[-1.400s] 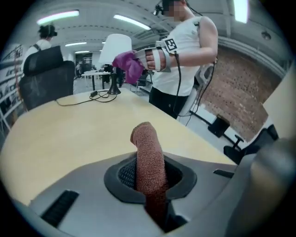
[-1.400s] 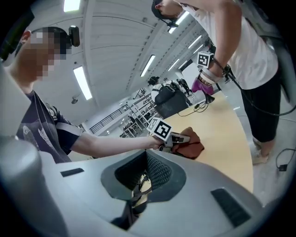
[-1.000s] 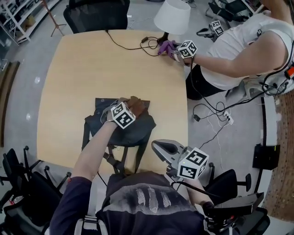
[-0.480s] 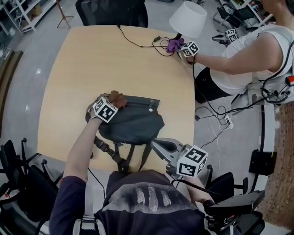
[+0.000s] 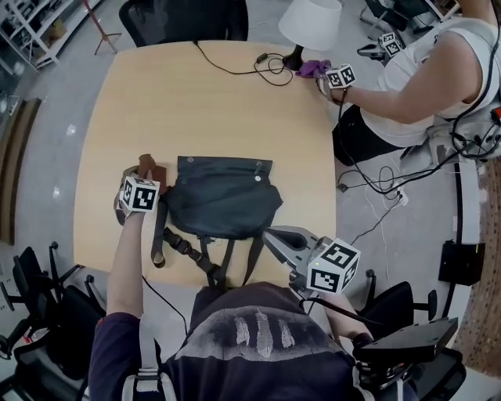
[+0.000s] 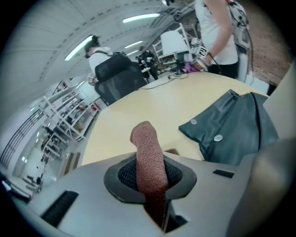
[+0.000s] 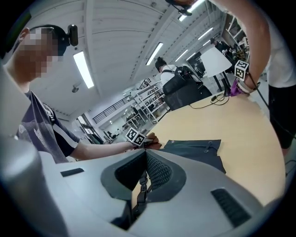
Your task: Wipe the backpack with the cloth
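Note:
The dark grey backpack (image 5: 223, 205) lies flat near the front edge of the wooden table (image 5: 196, 110), its straps (image 5: 205, 258) trailing toward me. My left gripper (image 5: 145, 176) is shut on a brown cloth (image 5: 149, 167), which rests on the table just left of the backpack. In the left gripper view the cloth (image 6: 148, 152) sticks up from the shut jaws of the left gripper (image 6: 150, 173), with the backpack (image 6: 231, 129) to the right. My right gripper (image 5: 270, 235) sits at the bag's front right corner. In the right gripper view the right gripper (image 7: 144, 159) is shut on a black strap (image 7: 140, 192).
A second person (image 5: 423, 70) stands at the table's far right corner with marker-cube grippers (image 5: 342, 76) and a purple cloth (image 5: 315, 68). A white lamp (image 5: 311, 22) and a black cable (image 5: 243, 66) are there too. An office chair (image 5: 184, 19) stands at the far edge.
My left gripper has swept the brown cloth leftward across the backpack's top and off it onto the table. The bag's flap now lies flat. The right gripper has stayed put.

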The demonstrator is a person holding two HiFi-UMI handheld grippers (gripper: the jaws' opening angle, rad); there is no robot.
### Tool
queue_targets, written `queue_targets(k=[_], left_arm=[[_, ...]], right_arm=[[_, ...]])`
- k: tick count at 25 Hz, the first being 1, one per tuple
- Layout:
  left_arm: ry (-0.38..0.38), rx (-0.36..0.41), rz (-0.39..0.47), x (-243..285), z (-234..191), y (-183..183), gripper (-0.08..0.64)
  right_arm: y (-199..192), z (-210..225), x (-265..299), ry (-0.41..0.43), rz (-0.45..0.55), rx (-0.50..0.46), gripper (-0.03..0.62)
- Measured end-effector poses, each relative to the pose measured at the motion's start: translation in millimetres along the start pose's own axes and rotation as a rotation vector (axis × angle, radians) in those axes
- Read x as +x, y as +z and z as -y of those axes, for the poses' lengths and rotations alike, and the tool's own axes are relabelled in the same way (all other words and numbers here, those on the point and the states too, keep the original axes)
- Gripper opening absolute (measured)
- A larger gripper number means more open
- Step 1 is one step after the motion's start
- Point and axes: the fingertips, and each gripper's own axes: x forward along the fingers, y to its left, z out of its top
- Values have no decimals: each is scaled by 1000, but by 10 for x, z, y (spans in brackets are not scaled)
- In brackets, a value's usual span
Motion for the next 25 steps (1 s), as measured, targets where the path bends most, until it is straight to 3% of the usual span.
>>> queue_targets(k=[2, 5, 12, 21, 25], left_arm=[[44, -102, 11, -199, -176, -113, 58], [13, -136, 11, -362, -7, -188, 58], [-97, -98, -24, -348, 816, -118, 58], [-203, -39, -47, -317, 1630, 411, 58], [-281, 71, -42, -306, 2238, 749, 58]], right_arm=[[-19, 11, -7, 8, 5, 10, 3], [-25, -17, -4, 31, 10, 12, 3], [-17, -116, -165, 68, 28, -20, 3], [-132, 90, -690, 40, 90, 30, 3], [-163, 201, -919, 25, 111, 44, 3]])
